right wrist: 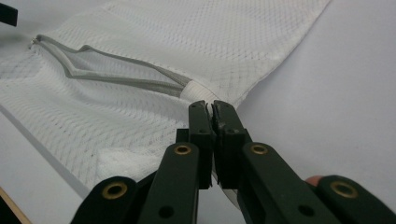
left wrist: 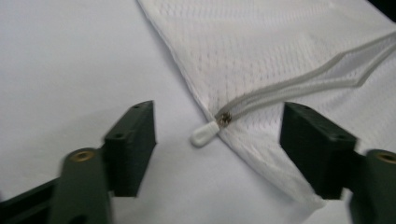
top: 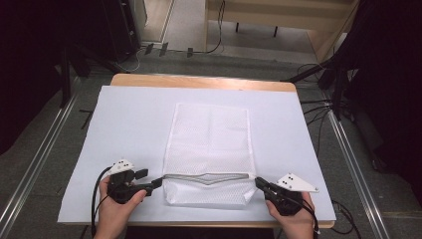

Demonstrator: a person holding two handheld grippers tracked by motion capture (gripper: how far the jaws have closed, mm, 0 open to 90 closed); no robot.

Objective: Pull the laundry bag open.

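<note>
High view overhead; tool views close, sharing the mesh bag (top: 209, 149).

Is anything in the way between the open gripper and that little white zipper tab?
No. The left gripper stands open, and the zipper pull of the mesh bag lies on the white sheet between its jaws, nothing blocking it.

white mesh cloth bag (top: 209, 134); matt white paper sheet (top: 129, 119); wooden table (top: 199, 81)
</note>
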